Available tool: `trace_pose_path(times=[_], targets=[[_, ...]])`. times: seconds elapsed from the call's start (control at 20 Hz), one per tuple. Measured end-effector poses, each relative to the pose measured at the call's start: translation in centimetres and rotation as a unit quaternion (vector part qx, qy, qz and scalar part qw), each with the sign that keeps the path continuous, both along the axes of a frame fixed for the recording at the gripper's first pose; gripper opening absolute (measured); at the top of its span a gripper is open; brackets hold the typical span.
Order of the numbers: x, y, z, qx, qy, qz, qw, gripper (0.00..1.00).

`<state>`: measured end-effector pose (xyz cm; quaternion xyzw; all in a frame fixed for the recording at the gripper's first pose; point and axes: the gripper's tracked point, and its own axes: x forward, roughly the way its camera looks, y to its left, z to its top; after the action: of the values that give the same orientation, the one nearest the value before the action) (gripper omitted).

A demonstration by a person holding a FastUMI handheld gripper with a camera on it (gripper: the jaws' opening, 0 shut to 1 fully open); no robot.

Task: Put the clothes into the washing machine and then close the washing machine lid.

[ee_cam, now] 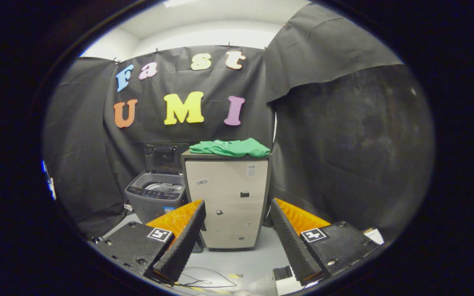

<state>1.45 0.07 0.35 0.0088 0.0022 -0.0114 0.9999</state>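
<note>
The claw is spread wide with nothing between its fingers, held back from the work and looking across the floor at the whole setup, a stance that suits lining up an approach before any grasp is made. Well beyond the fingers, a pale cabinet stands against the black cloth wall, and the green clothes lie in a loose folded heap on its dark top, raised where a claw coming in level can reach them. Just beside the cabinet, on its left as seen from here, sits the grey washing machine, lower than the cabinet top; its lid stands upright against the wall, so the drum opening is exposed and ready to receive the clothes. Judging from this, nothing of the task is done yet: the first step is to close in on the garment. A thin cable trails on the floor near the fingers.
</note>
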Motion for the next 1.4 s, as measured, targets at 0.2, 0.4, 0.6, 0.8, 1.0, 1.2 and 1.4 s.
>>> trace_pose_path(times=[0.2, 0.4, 0.6, 0.8, 1.0, 1.2, 1.4], targets=[[1.5, 0.5, 1.3, -0.003, -0.001, -0.002, 1.0, 0.99], [3.7, 0.3, 4.4, 0.0, -0.004, -0.005, 1.0, 0.99], [7.4, 0.1, 8.1, 0.016, 0.013, -0.004, 1.0, 0.99], [13.1, -0.2, 13.6, 0.008, 0.006, -0.003, 1.0, 0.99], [19.8, 1.2, 18.9, 0.023, 0.011, 0.028, 0.999, 0.99], [27.6, 1.9, 22.8, 0.027, 0.024, 0.032, 0.999, 0.99], [35.3, 2.7, 24.6, 0.023, 0.062, 0.037, 0.997, 0.99]])
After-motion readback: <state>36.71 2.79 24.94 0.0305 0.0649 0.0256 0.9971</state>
